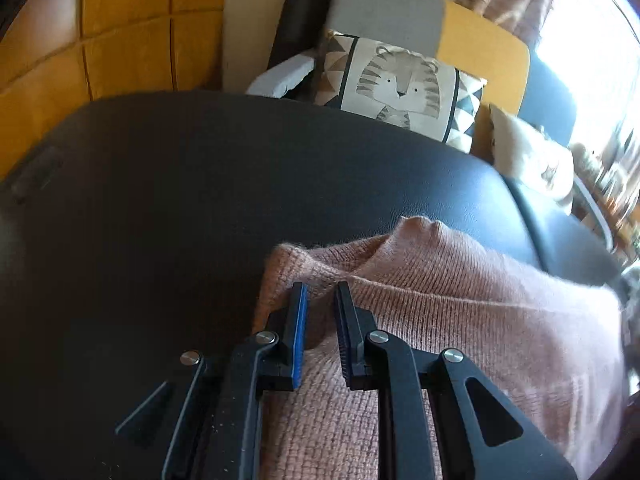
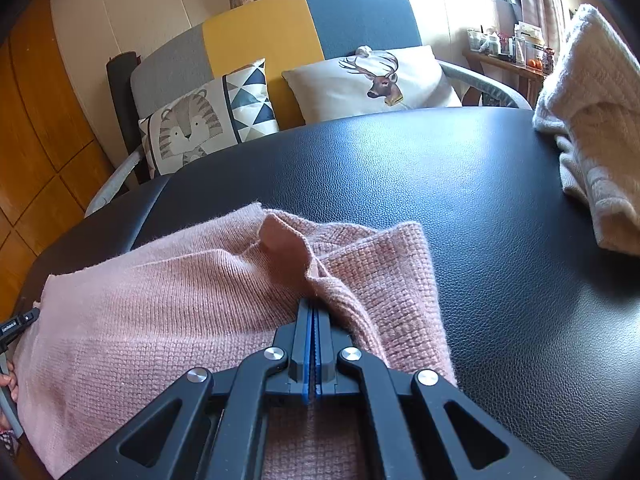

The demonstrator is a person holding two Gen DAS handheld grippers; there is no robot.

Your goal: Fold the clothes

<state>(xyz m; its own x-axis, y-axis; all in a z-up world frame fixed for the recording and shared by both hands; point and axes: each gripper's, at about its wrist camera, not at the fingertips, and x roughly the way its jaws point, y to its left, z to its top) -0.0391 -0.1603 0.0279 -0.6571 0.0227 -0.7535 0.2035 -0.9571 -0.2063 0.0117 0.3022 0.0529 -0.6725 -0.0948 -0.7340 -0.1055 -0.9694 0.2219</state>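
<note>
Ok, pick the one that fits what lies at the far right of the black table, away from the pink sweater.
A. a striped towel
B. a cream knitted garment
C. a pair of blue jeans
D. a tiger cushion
B: the right wrist view shows a cream knitted garment heaped at the far right of the black table, apart from the pink sweater.

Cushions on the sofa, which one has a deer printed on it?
The white cushion on the right, against the blue section of the sofa. The other, the cushion with triangles to its left, shows a striped tiger.
</note>
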